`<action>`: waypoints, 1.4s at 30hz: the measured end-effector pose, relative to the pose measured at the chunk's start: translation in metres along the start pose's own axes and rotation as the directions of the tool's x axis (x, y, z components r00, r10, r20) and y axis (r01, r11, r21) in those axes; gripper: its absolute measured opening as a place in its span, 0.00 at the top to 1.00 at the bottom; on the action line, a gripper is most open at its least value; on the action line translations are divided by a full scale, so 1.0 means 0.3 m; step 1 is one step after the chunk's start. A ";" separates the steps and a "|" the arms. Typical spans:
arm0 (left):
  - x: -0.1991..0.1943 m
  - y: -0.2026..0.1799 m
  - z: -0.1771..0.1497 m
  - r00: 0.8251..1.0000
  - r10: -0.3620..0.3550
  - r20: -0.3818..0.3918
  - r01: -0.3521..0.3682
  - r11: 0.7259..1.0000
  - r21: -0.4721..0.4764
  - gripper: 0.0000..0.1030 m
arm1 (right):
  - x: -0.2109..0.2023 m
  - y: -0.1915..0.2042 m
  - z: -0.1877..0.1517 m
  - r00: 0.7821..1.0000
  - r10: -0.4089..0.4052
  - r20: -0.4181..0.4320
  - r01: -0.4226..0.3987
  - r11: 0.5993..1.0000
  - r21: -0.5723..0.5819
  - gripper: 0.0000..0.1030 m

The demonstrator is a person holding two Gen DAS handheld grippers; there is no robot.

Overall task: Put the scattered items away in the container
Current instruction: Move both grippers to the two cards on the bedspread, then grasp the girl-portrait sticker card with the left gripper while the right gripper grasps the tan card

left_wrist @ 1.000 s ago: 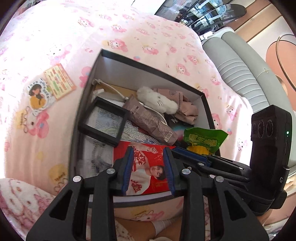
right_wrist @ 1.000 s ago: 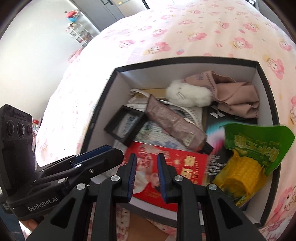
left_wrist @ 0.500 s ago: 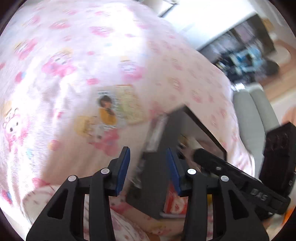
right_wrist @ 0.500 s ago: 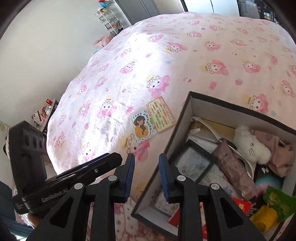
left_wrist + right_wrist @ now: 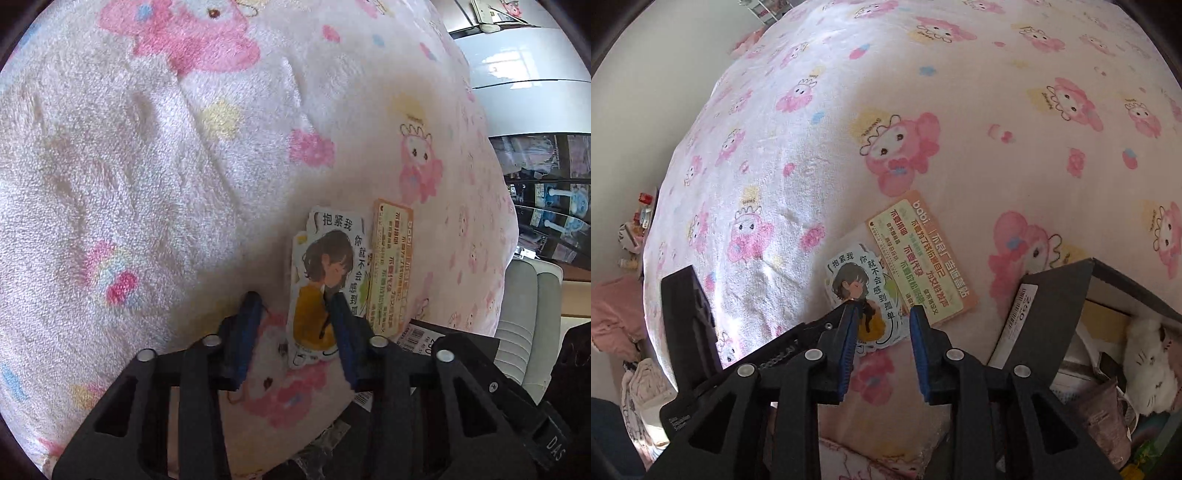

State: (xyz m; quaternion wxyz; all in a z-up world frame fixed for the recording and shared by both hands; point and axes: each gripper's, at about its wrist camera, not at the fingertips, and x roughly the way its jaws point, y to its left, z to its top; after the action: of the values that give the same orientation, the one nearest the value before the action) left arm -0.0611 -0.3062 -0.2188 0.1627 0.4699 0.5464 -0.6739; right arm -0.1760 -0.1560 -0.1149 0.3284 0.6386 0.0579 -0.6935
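Both grippers left the box (image 5: 1052, 317) for the sticker (image 5: 325, 280)

Bed blanket (image 5: 960, 92), fleecy, pink cartoon print; flat upon it, die-cut girl sticker (image 5: 864, 295) overlapping orange card (image 5: 919, 258); black box (image 5: 1052, 314) alongside.

"抱紧我" on girl sticker (image 5: 862, 291), "bobi" on orange card (image 5: 921, 258)

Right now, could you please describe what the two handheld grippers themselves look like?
Both are matte black plastic with triangular cut-outs and silver screw heads. Each finger carries a ribbed blue pad. The left gripper and right gripper look alike; the left one's boxy black body bears faint white lettering. No sleeves show.
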 end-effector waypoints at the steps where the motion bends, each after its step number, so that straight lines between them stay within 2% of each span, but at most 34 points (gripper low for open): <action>1: 0.000 -0.005 0.001 1.000 -0.006 0.007 0.005 1.000 0.014 0.86 | 0.000 0.002 -0.002 1.000 -0.006 0.006 0.006 1.000 -0.007 0.76; 3: -0.022 -0.017 -0.007 0.999 -0.019 0.040 0.017 0.999 0.032 0.96 | -0.005 0.013 0.000 0.999 -0.039 0.020 0.039 0.999 -0.025 0.76; 7: -0.131 0.007 -0.032 0.984 0.017 0.179 -0.019 1.000 0.011 0.98 | -0.009 0.008 0.020 0.999 -0.040 0.037 0.040 0.999 -0.011 0.76; 11: -0.222 0.101 -0.017 0.957 0.084 0.278 -0.056 0.993 -0.108 0.96 | 0.038 0.004 0.033 0.999 -0.039 0.010 0.039 0.999 0.011 0.74; 12: -0.221 0.124 0.000 0.959 0.095 0.268 -0.060 0.989 -0.135 0.94 | 0.053 0.010 0.034 0.999 -0.045 -0.003 0.045 0.999 0.008 0.73; 15: -0.187 0.170 0.011 0.974 0.065 0.216 -0.022 0.981 -0.194 0.85 | 0.102 0.033 0.047 0.999 -0.037 -0.026 0.037 0.999 0.002 0.70; 17: -0.184 0.170 0.009 0.973 0.067 0.222 -0.022 0.979 -0.201 0.83 | 0.131 0.043 0.068 0.999 -0.019 -0.029 0.020 1.000 0.011 0.68; 20: -0.189 0.154 0.009 0.965 0.080 0.249 -0.034 0.982 -0.183 0.76 | 0.182 0.058 0.106 0.999 -0.009 -0.033 0.009 1.000 0.002 0.64; 23: -0.169 0.164 0.019 0.969 0.078 0.235 -0.031 0.980 -0.199 0.74 | 0.249 0.064 0.127 0.998 -0.009 -0.059 0.009 1.000 0.000 0.62; 24: -0.160 0.170 0.031 0.970 0.076 0.229 -0.027 0.978 -0.208 0.74 | 0.269 0.064 0.131 0.997 -0.001 -0.071 0.001 1.000 0.001 0.60; 26: -0.155 0.183 0.035 0.972 0.073 0.224 -0.021 0.975 -0.223 0.72 | 0.301 0.067 0.134 0.996 0.029 -0.088 -0.029 1.000 -0.004 0.46; 28: -0.150 0.182 0.036 0.972 0.073 0.221 -0.024 0.976 -0.218 0.71 | 0.315 0.068 0.132 0.993 0.066 -0.093 -0.067 0.998 -0.002 0.46; 30: -0.152 0.163 0.031 0.971 0.084 0.224 -0.044 0.983 -0.179 0.74 | 0.311 0.075 0.123 0.987 0.123 -0.100 -0.124 0.992 0.001 0.51; 31: -0.161 0.152 0.026 0.968 0.088 0.237 -0.050 0.986 -0.161 0.76 | 0.300 0.082 0.117 0.988 0.124 -0.094 -0.125 0.992 -0.011 0.62; 32: -0.174 0.143 0.017 0.965 0.068 0.252 -0.033 0.990 -0.140 0.88 | 0.282 0.087 0.110 0.991 0.106 -0.078 -0.108 0.994 -0.028 0.77; 33: -0.186 0.134 0.006 0.966 0.034 0.258 -0.004 0.993 -0.116 0.93 | 0.264 0.087 0.104 0.991 0.116 -0.071 -0.118 0.993 -0.030 0.84; 34: -0.193 0.122 -0.006 0.967 0.002 0.254 0.022 0.996 -0.090 0.93 | 0.244 0.079 0.097 0.984 0.165 -0.070 -0.166 0.986 -0.006 0.89; 35: -0.198 0.107 -0.021 0.969 -0.016 0.248 0.033 0.997 -0.063 0.94 | 0.219 0.074 0.088 0.976 0.210 -0.065 -0.209 0.978 0.015 0.89; 36: -0.204 0.089 -0.038 0.969 -0.029 0.245 0.039 0.999 -0.036 0.95 | 0.186 0.076 0.078 0.974 0.220 -0.045 -0.220 0.975 0.009 0.89; 38: -0.223 0.054 -0.073 0.970 -0.064 0.233 0.062 0.998 0.015 0.95 | 0.103 0.095 0.051 0.982 0.186 0.014 -0.185 0.981 -0.050 0.90; 42: -0.312 -0.031 -0.159 0.963 -0.167 0.213 0.140 0.980 0.139 0.95 | -0.065 0.079 -0.027 0.977 0.190 0.094 -0.182 0.979 -0.089 0.91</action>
State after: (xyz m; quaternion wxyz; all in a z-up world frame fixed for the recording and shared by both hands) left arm 0.0012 -0.2879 -0.1357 0.1410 0.3562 0.5169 -0.7655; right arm -0.1571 -0.1629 -0.0903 0.4197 0.5912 0.0088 -0.6887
